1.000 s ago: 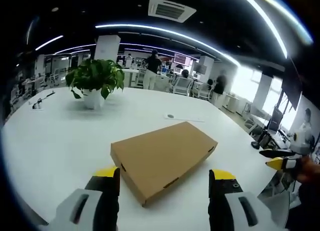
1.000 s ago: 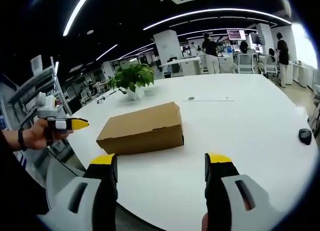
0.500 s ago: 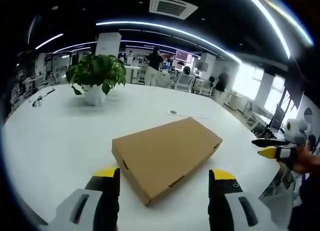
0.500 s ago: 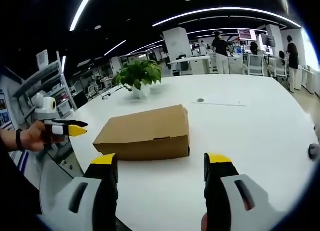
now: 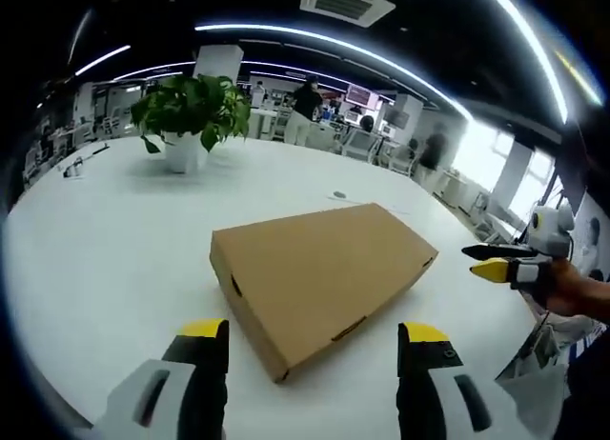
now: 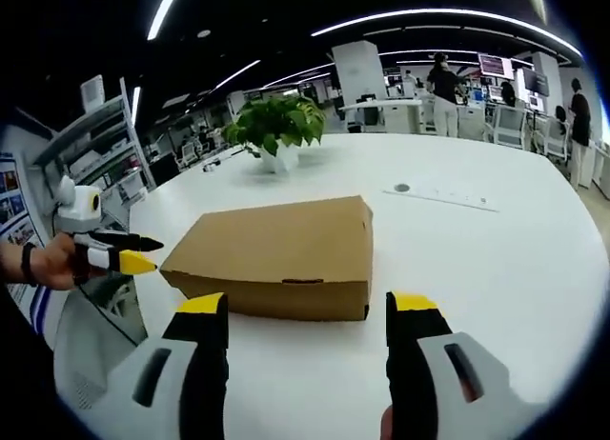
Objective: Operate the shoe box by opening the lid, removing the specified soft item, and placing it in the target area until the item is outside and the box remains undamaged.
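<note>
On white table (image 5: 105,240), shut shoe box (image 5: 319,273), both claws gaping, left claw (image 5: 315,340), right claw (image 6: 305,311).

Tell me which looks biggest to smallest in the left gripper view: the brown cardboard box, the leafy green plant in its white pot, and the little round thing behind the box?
1. The closed brown cardboard shoe box
2. The leafy green plant in its white pot, though it sits farther away
3. The small round thing, too tiny to identify
</note>
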`<move>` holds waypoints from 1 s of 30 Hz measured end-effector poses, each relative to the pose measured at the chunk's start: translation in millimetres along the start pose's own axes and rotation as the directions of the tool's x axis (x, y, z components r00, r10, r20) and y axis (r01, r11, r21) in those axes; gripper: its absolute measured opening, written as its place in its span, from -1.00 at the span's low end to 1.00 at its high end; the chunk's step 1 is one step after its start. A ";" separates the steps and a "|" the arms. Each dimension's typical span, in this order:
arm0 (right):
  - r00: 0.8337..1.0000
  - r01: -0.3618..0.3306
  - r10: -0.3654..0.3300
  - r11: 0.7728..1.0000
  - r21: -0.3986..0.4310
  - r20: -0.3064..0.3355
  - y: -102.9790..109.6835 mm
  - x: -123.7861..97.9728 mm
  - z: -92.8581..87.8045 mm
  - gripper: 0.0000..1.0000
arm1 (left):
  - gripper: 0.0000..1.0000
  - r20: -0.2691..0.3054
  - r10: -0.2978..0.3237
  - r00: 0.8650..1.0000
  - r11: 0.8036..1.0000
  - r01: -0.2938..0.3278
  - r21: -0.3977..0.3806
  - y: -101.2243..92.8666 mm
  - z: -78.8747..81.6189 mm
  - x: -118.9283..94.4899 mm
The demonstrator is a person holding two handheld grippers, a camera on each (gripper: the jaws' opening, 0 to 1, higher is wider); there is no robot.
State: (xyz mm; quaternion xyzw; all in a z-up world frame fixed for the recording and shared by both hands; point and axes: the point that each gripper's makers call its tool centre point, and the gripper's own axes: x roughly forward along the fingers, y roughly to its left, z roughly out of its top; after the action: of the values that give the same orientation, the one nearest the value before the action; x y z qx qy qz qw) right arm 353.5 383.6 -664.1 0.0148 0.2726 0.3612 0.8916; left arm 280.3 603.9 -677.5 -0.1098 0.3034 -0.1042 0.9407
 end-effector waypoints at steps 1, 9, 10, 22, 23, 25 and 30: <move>1.000 -0.003 0.003 1.000 -0.002 -0.004 -0.6 2.8 -0.3 0.26 | 0.47 -0.005 0.000 1.000 1.000 0.000 -0.001 0.6 -1.7 1.4; 0.998 -0.034 0.033 0.999 -0.024 -0.051 -3.5 24.1 -10.0 0.26 | 0.46 -0.026 0.007 1.000 1.000 -0.007 -0.006 7.9 -8.0 10.9; 0.998 -0.038 0.036 0.999 -0.027 -0.054 -2.1 25.1 -10.4 0.26 | 0.46 -0.027 0.007 1.000 1.000 -0.007 -0.008 8.6 -8.3 11.8; 0.992 -0.054 0.044 0.995 -0.082 -0.121 -17.7 52.5 -23.3 0.22 | 0.40 -0.081 -0.007 0.997 1.000 0.008 0.015 13.5 -21.3 30.4; 0.991 -0.056 0.045 0.995 -0.084 -0.123 -18.7 53.9 -23.7 0.20 | 0.40 -0.082 -0.007 0.997 1.000 0.009 0.017 13.2 -21.4 30.8; 0.991 -0.055 0.044 0.995 -0.085 -0.125 -21.2 56.2 -23.5 0.16 | 0.36 -0.081 -0.006 0.997 1.000 0.008 0.022 12.8 -20.0 31.3; 0.992 -0.073 0.063 0.993 -0.088 -0.112 -20.6 58.0 -20.1 0.00 | 0.30 -0.095 -0.027 0.995 0.998 0.032 0.051 6.0 -19.3 35.0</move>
State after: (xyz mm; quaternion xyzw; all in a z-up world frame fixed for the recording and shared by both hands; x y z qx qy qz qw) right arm 390.8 402.7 -713.4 -0.0367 0.3031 0.4039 0.8624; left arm 297.4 597.7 -713.6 -0.0848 0.3432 -0.1312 0.9262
